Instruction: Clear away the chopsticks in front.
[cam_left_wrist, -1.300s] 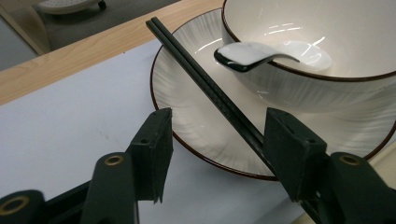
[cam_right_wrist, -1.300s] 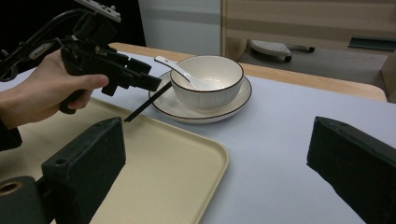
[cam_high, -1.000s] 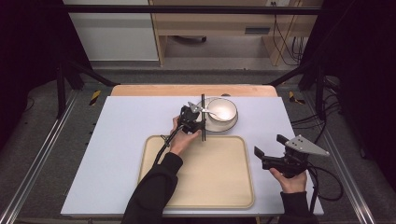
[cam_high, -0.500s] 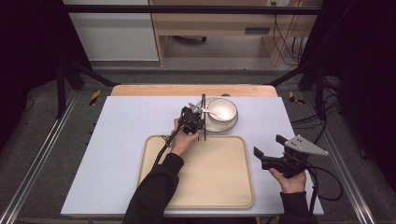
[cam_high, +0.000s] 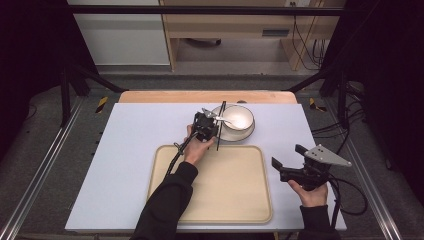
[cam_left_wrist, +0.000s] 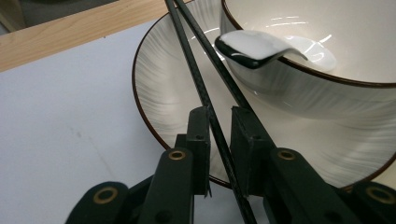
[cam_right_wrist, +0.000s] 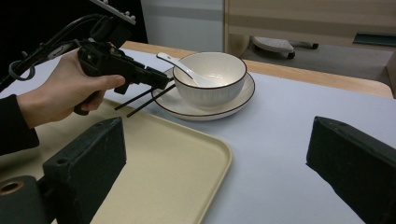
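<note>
Chopsticks (cam_left_wrist: 205, 93), black and thin, are clamped in the closing left hand-held gripper (cam_left_wrist: 219, 140) over the white dark-rimmed saucer (cam_left_wrist: 163, 84). A white ceramic spoon (cam_left_wrist: 261, 49) is held by the white bowl (cam_left_wrist: 327, 88). The right hand-held gripper (cam_right_wrist: 215, 158) is spread apart beside the beige tray (cam_high: 235, 200).

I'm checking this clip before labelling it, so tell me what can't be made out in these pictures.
- Chopsticks, left gripper view: far ends cut off by the top edge, near ends hidden behind the left hand-held gripper, whose jaws have just been closing around them.
- Plate, same view: right part hidden by the bowl.
- Spoon, high view: too small for detail.
</note>
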